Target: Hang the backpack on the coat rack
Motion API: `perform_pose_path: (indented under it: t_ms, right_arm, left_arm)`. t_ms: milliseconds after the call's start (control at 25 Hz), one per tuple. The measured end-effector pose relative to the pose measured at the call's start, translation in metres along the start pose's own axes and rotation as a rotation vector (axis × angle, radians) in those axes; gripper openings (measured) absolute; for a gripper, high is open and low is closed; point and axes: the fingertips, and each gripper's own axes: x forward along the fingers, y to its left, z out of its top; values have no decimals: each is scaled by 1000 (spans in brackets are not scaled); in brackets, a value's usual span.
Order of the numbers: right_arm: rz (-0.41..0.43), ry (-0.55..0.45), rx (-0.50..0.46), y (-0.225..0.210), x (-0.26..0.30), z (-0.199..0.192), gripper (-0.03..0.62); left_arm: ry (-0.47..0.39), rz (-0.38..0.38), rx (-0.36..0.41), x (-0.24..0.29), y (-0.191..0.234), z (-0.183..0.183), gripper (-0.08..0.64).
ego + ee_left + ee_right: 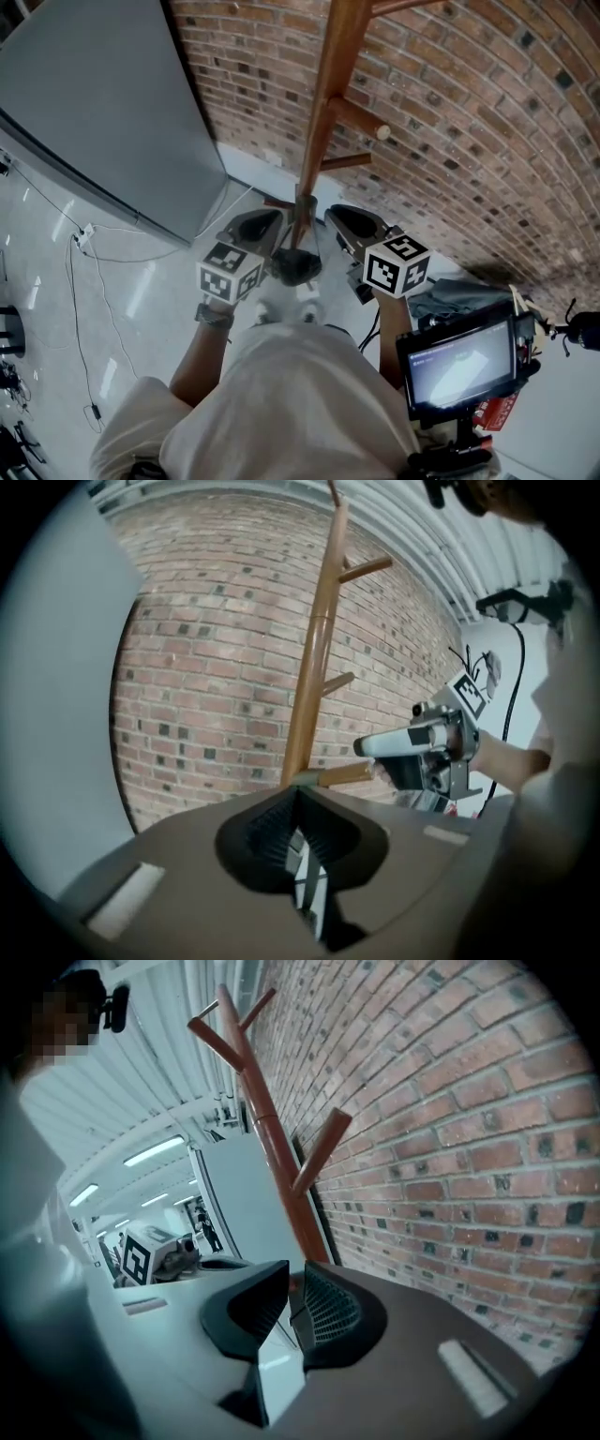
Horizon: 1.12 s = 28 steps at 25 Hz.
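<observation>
A tall wooden coat rack (328, 94) with bare pegs stands against the brick wall, straight ahead of both grippers. It also shows in the left gripper view (314, 658) and the right gripper view (267, 1129). No backpack hangs on it. A grey-blue fabric heap (459, 292) lies on the floor at the right, half hidden; I cannot tell whether it is the backpack. My left gripper (275, 218) (297, 791) is shut with nothing in it. My right gripper (331, 215) (295, 1274) has its jaws a narrow slit apart, and it is empty.
A large grey panel (103, 103) leans at the left beside the brick wall (469, 122). A small monitor (464, 361) on a stand is at the lower right. Cables (94, 244) trail over the pale floor at the left. The rack's dark foot (295, 267) lies between the grippers.
</observation>
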Motion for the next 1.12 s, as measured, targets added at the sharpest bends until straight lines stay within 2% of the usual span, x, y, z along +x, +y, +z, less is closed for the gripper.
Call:
perform_pose_path:
  t_ms: [80, 200, 320, 520, 760, 1120]
  right_arm:
    - [-20, -21, -36, 2, -3, 12, 43]
    - [-45, -79, -46, 3, -7, 29, 8]
    - [-50, -122, -58, 7, -9, 44, 2]
    - [-51, -184, -105, 18, -17, 71, 2]
    - [-30, -267, -154, 35, -26, 102, 0]
    - [-30, -302, -226, 50, -32, 126, 0]
  left_arm:
    - [-22, 24, 60, -4, 2, 16, -2]
    - [-57, 62, 137, -10, 2, 38, -2]
    - [-81, 76, 226, -12, -4, 54, -2]
    - [-120, 87, 291, -19, -14, 81, -2]
    - [-216, 96, 390, -41, -29, 133, -2]
    - [-267, 114, 391, -42, -28, 154, -2]
